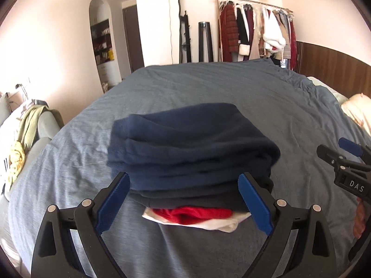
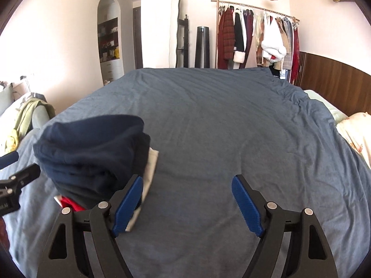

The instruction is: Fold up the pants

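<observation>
Folded navy pants (image 1: 185,148) lie on top of a small stack on the blue-grey bed cover (image 1: 208,88), over a red garment (image 1: 194,215) and a white one (image 1: 222,225). My left gripper (image 1: 184,203) is open, its blue pads standing either side of the stack's near edge. My right gripper (image 2: 186,206) is open and empty over bare cover, just right of the pants (image 2: 92,148). The right gripper also shows in the left wrist view (image 1: 343,159) at the right edge, and the left gripper shows in the right wrist view (image 2: 16,173) at the left edge.
A clothes rack (image 2: 255,32) with hanging garments stands behind the bed. A wooden headboard (image 2: 336,81) and pillows (image 2: 354,129) are on the right. A chair with green and yellow clothes (image 1: 25,134) stands at the left.
</observation>
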The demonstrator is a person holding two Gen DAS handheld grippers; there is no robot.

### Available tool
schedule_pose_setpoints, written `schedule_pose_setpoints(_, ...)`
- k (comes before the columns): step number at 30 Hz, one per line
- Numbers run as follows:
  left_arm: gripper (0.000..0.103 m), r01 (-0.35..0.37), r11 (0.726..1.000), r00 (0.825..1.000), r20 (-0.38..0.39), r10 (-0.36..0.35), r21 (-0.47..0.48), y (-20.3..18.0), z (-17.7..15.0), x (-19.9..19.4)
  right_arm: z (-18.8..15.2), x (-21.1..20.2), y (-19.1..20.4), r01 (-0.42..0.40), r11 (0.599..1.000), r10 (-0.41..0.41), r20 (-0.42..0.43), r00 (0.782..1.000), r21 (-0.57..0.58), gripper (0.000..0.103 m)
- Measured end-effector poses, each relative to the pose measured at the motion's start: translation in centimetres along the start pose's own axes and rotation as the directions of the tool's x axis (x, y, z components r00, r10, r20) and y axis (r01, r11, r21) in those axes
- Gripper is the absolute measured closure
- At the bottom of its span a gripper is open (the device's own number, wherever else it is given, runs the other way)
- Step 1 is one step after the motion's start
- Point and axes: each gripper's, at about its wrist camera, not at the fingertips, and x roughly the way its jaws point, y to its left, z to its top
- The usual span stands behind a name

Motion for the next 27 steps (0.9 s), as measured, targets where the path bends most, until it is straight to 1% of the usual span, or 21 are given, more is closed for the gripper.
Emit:
schedule_pose_setpoints(4,0.007,0.013,0.999,0.999,0.047,-0.012,-0.038,-0.9,-2.3,-0.7,-2.3,-0.4,-0.7,-0.032,0.999,0.032,0.035,0.999,0.018,0.023)
schedule_pose_setpoints(6,0.007,0.020,0.998,0.998,0.065,-0.016,-0.062,-1.2,-3.2,-1.3,-3.2,-0.9,-0.8,-0.043,0.999,0.042,0.062,0.997,0.008,0.023)
schedule_pose_setpoints(10,0.007,0.027,0.995,0.996,0.087,-0.019,-0.094,-1.6,-4.4,-3.2,-4.7,-2.9,-0.7,-0.039,0.999,0.040,0.115,0.993,-0.012,0.023)
schedule_pose_setpoints(12,0.005,0.020,0.996,0.996,0.083,-0.012,-0.090,-1.9,-4.6,-4.5,-5.3,-4.3,-0.8,-0.049,0.999,0.050,0.121,0.991,-0.011,0.023)
schedule_pose_setpoints(14,0.004,0.030,0.997,0.996,0.083,-0.024,-0.075,-2.2,-4.8,-5.6,-5.8,-5.6,-1.0,-0.062,0.998,0.061,0.113,0.992,0.008,0.023)
schedule_pose_setpoints(17,0.002,0.029,0.999,0.995,0.096,-0.027,-0.021,-3.1,-5.0,-7.6,-6.5,-7.6,-1.4,-0.049,0.998,0.046,0.117,0.992,0.027,0.023)
schedule_pose_setpoints(19,0.000,0.012,1.000,0.994,0.107,-0.013,0.011,-3.8,-5.3,-9.0,-6.7,-8.7,-1.5,-0.047,0.998,0.042,0.119,0.992,0.033,0.023)
schedule_pose_setpoints(22,0.000,0.013,1.000,0.994,0.107,-0.014,0.006,-4.3,-5.6,-10.5,-7.2,-10.6,-1.4,-0.043,0.998,0.038,0.124,0.992,0.039,0.023)
schedule_pose_setpoints(25,0.000,0.011,0.999,0.993,0.117,-0.006,-0.034,-4.3,-6.1,-12.2,-7.8,-12.2,-1.7,-0.048,0.998,0.042,0.124,0.991,0.049,0.023)
schedule_pose_setpoints(27,0.000,0.024,0.999,0.992,0.127,-0.019,-0.039,-4.4,-6.5,-13.3,-8.2,-13.2,-2.0,-0.053,0.997,0.046,0.117,0.992,0.057,0.023)
